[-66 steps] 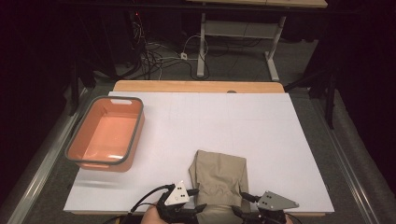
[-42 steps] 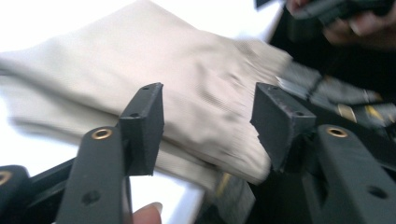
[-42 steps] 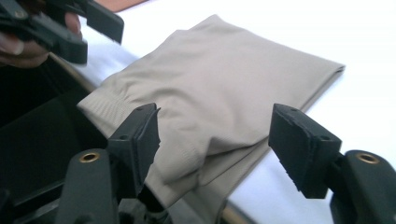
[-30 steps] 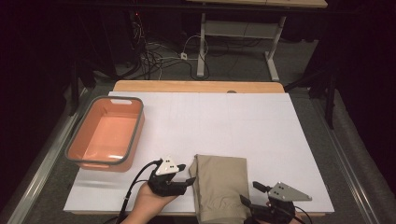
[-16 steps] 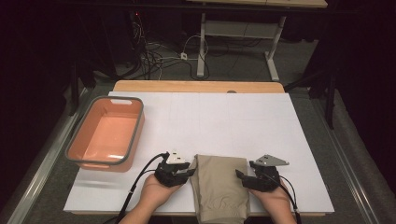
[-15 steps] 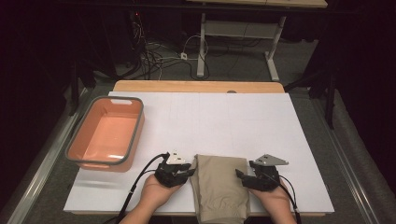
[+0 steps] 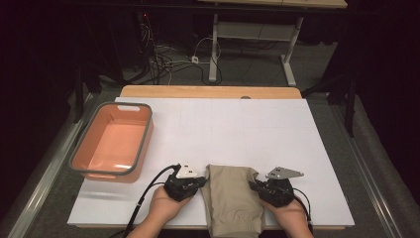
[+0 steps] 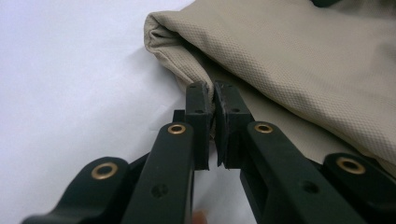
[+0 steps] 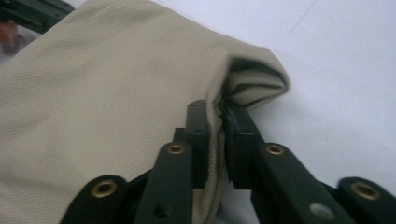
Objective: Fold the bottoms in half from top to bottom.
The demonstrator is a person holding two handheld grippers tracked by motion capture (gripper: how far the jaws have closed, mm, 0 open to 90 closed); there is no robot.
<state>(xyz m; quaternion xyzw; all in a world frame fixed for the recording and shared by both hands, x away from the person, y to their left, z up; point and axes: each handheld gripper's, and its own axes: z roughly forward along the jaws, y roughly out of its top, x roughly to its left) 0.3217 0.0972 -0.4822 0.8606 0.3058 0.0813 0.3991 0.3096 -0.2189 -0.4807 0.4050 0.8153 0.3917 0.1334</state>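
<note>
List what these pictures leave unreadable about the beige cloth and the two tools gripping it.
- Beige cloth: its near end is cut off by the bottom edge of the high view.
- Left tool: how many layers it pinches is hidden by its own pads in the left gripper view.
- Right tool: same, in the right gripper view.

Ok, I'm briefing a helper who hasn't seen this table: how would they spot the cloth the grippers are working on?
Start at the white table and go to its near edge. There, midway between the person's two hands, lies the folded beige cloth, right of the orange bin. It is the only fabric there, pinched on either side by the left gripper and right gripper.
</note>
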